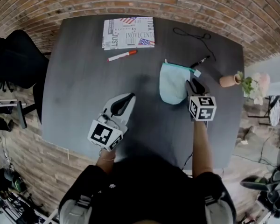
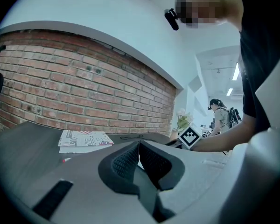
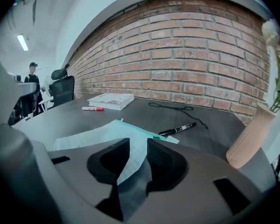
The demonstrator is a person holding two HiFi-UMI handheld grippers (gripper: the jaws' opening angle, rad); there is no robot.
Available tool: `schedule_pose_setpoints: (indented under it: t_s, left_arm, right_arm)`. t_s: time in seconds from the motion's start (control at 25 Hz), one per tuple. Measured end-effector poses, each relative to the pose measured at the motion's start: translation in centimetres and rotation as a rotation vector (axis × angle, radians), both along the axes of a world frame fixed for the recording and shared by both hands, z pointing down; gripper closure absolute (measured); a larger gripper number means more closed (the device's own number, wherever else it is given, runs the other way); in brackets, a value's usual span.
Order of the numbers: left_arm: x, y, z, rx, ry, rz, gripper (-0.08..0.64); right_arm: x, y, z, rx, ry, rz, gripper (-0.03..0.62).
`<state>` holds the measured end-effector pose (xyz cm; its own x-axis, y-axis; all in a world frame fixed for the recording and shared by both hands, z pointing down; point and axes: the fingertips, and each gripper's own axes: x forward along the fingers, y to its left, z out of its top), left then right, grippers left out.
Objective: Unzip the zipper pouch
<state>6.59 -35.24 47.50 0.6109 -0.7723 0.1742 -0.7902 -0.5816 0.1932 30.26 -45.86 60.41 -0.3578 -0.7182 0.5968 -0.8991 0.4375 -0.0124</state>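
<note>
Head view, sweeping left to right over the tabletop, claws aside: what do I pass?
red marker → teal pouch → black pen → vase

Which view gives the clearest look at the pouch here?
The head view: nearly the whole pouch lies flat on the table, its zipper edge at the top. The right gripper view shows the pouch low and foreshortened, partly behind the fingers. The left gripper view does not show it.
</note>
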Motion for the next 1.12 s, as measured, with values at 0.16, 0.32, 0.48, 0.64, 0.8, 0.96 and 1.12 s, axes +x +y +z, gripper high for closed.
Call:
schedule_pose_setpoints:
  t_s: [0.16,0.32,0.48,0.64,0.8,0.96,1.12]
  left_arm:
    - [-0.6,-0.1,0.0,0.009,-0.004,-0.019,0.554]
    - [-1.1,-0.2,-0.3,0.023,-0.003,-0.033,0.554]
    - [-1.3,-0.1,-0.4,0.027,-0.005,-0.037,0.554]
    - [-1.8,0.2,-0.6,0.028,-0.008,-0.049,0.554]
    - [-2.1,0.6,-0.9,0.032,-0.006,-0.054,0.554]
    - [-2.2,1.2,-1.4,0.042,-0.007,-0.056,0.554]
    - [-2.0,1.8,-2.1,0.057,-0.003,-0.049,0.554]
  right_arm:
    - [0.2,-0.4,1.9,-0.049,0.047,-0.009,0.466]
    - [0.3,-1.0,3.3,-0.077,0.106,-0.03,0.466]
    - [0.0,-0.9,4.3,-0.103,0.134,-0.048,0.491]
    - [-0.4,-0.6,4.5,-0.116,0.145,-0.063,0.549]
    - [-0.7,-0.3,3.8,-0.09,0.166,-0.071,0.583]
    - [-1.4,0.4,1.5,-0.026,0.163,-0.089,0.586]
    - [-2.4,1.6,-1.6,0.031,0.18,-0.123,0.586]
